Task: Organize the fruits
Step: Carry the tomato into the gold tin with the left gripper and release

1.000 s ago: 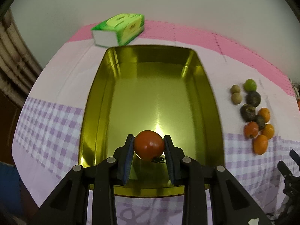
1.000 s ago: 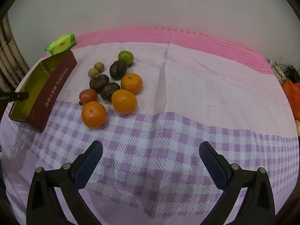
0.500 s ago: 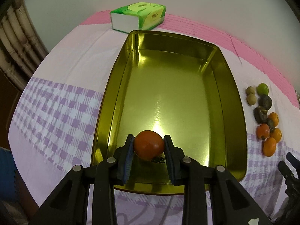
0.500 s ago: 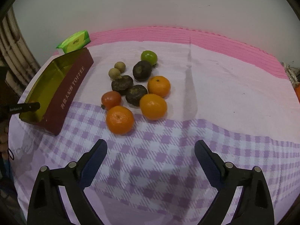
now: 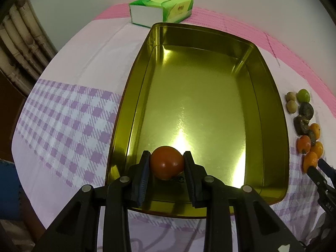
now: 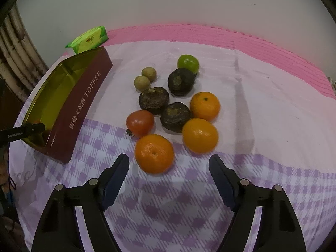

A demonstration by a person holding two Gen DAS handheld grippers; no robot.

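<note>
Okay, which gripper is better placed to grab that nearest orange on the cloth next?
Right. The right gripper sits just short of the nearest orange, jaws closing with nothing between them. The left gripper is shut on a tomato over the gold tin.

A plain pale wall (image 6: 168, 2) is filling the top of both views, and bamboo-like poles (image 5: 23, 48) are standing at the left edge. A tablecloth (image 6: 262, 96) is covering the table, showing pink at the far edge, pale in the middle and lilac check nearest.
</note>
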